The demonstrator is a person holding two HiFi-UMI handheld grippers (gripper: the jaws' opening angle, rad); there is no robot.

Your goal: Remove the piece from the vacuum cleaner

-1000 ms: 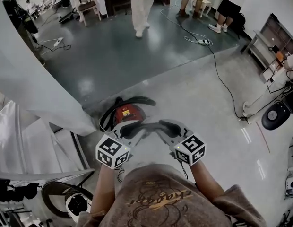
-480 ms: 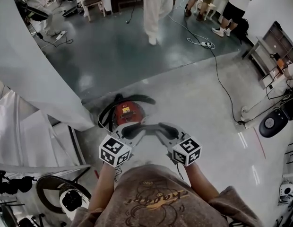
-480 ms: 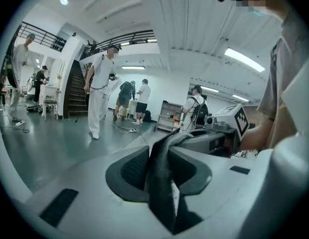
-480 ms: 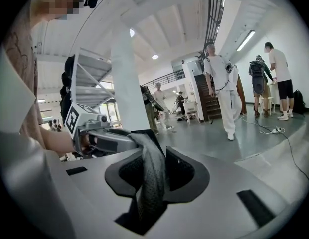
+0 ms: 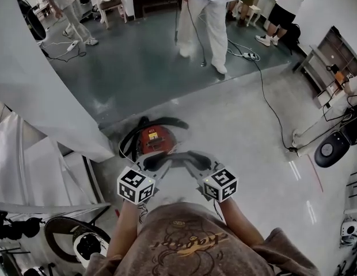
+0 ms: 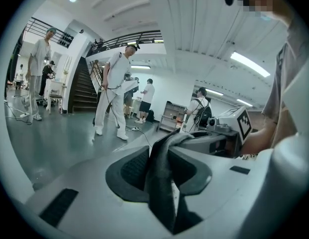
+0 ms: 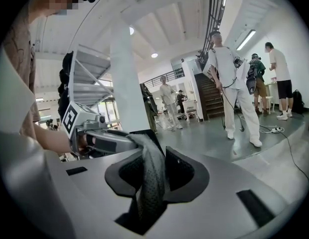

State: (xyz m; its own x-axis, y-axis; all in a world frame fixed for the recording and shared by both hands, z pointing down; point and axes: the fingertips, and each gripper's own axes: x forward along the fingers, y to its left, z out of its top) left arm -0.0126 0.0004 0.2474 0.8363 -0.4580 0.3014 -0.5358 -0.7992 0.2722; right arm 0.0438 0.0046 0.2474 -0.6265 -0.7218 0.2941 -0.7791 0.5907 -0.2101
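A red vacuum cleaner (image 5: 155, 139) with a black hose looped round it sits on the floor just beyond my hands. Above its near side I hold a dark, flexible, textured piece (image 5: 176, 156), stretched between both grippers. My left gripper (image 5: 157, 161) is shut on one end and my right gripper (image 5: 193, 161) on the other. In the left gripper view the dark piece (image 6: 161, 183) runs between the jaws of the left gripper (image 6: 162, 169) toward the other gripper. In the right gripper view the right gripper (image 7: 152, 169) pinches the piece (image 7: 151, 188).
A white slanted wall (image 5: 34, 91) stands close on the left. A power cable (image 5: 269, 105) crosses the floor to the right, near a round black device (image 5: 328, 149). A person in white (image 5: 208, 16) walks on the dark floor ahead. Gear (image 5: 86, 243) lies at lower left.
My right gripper has drawn slightly left, toward the left one, both still holding the dark piece. The person in white has walked nearer and to the right.
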